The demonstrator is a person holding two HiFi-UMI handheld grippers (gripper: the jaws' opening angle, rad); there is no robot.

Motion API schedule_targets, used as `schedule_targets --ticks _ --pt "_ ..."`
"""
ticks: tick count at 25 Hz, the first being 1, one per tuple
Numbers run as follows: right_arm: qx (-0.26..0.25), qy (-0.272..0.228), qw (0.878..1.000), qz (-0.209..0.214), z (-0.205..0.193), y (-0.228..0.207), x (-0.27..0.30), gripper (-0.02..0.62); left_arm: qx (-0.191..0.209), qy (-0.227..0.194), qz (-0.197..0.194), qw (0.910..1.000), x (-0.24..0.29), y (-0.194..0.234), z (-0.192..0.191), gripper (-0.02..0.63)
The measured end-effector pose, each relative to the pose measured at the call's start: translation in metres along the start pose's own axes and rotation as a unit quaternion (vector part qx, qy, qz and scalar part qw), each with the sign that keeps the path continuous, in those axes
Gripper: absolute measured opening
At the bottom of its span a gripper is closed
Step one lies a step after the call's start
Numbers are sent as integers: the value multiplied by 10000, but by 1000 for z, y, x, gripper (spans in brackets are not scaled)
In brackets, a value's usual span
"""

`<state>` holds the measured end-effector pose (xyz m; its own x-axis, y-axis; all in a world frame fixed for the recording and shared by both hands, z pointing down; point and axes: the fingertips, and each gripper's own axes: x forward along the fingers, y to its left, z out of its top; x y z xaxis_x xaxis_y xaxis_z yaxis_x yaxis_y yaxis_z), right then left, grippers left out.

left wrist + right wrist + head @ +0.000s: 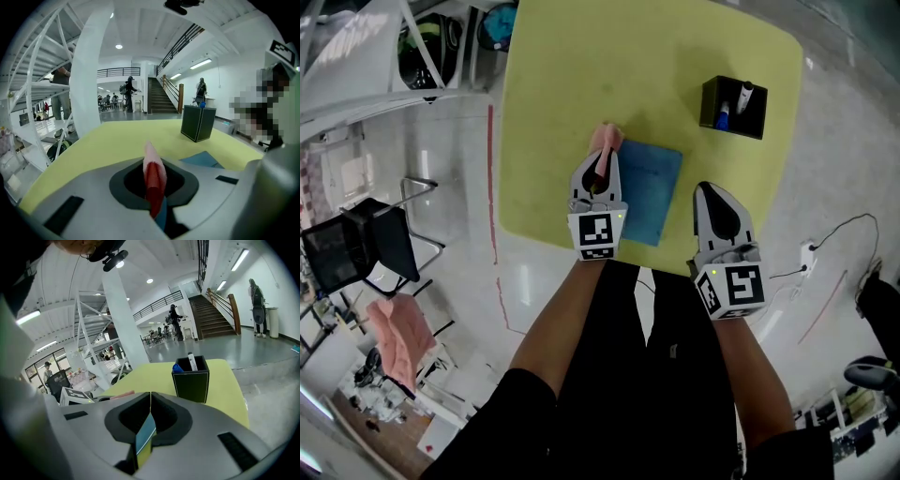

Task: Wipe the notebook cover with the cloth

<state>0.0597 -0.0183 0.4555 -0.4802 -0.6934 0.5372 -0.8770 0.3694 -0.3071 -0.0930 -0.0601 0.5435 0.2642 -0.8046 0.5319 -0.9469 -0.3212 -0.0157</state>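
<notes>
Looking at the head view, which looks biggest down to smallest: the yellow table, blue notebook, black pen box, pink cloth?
1. Table
2. Notebook
3. Pen box
4. Cloth, though it is only partly showing

obstacles: pen holder (733,106) far right, notebook (649,190) centre | free: table (546,112) left
</notes>
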Motion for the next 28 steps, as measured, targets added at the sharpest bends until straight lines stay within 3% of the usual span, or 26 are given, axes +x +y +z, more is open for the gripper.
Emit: schedule_targets --ticks 5,28 --pt "14 89 9999 111 -8 3 -1 32 422 446 2 9981 7 -12 -9 32" --pt "121 -97 9989 446 0 3 -14 32 894 1309 -738 9846 12 -41 -20 32"
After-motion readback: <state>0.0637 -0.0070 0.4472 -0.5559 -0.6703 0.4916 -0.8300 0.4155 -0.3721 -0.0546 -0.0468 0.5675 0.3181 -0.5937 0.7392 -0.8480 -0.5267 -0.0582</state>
